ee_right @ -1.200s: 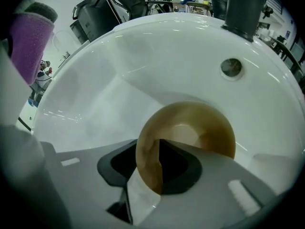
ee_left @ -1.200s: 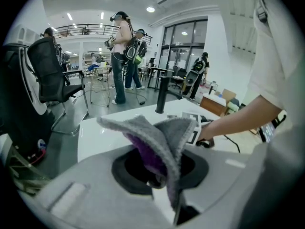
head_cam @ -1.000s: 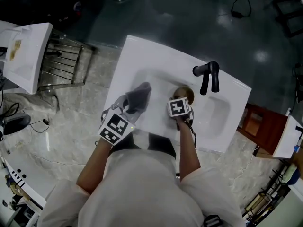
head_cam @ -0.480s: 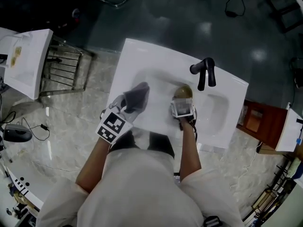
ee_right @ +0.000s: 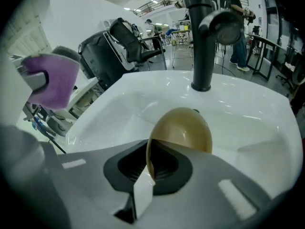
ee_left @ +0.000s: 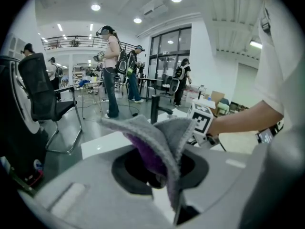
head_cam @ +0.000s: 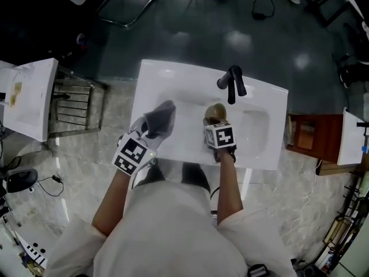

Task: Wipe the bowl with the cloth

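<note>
Head view: over a white sink (head_cam: 167,77) on pale marbled flooring, the left gripper (head_cam: 150,131) clamps a grey cloth (head_cam: 161,118); to its right, the right gripper (head_cam: 214,121) holds a golden bowl (head_cam: 217,111) near the black tap (head_cam: 232,83). Left gripper view: the pinched cloth (ee_left: 159,140) stands upward, purple inside; people and a chair (ee_left: 45,99) are behind it. Right gripper view: the jaws grip the bowl (ee_right: 183,130) by its rim, tipped on edge above the basin.
</note>
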Available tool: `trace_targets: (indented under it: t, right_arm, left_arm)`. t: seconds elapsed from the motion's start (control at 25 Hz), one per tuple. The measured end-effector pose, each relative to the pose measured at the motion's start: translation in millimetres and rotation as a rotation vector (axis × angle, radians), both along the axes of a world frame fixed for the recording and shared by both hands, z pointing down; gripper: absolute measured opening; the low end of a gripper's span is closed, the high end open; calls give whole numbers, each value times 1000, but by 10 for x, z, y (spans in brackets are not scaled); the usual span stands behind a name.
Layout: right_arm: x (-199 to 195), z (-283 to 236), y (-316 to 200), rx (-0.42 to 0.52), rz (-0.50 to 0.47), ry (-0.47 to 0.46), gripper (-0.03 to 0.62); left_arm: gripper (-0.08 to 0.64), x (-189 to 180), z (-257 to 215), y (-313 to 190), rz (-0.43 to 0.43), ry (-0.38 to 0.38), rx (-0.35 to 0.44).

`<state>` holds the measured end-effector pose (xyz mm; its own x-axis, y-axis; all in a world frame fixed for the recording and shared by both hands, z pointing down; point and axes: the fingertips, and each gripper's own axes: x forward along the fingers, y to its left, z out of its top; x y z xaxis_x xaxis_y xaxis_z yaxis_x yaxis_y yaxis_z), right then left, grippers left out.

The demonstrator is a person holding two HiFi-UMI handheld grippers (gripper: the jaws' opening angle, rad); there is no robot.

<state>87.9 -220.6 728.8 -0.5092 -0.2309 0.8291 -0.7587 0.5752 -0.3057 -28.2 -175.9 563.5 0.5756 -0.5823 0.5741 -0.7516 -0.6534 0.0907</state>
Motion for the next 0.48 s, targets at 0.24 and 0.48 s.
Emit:
trace_targets:
  t: [0.24,0.48]
  right_arm:
    - [-93,-638,90,59,55,-131,14]
    - [-172,-1213,175,113,86,-237,14]
  left_arm:
    - [71,-29,-263,47,23,32,58]
    - [71,-46,-553,39,40,69,144]
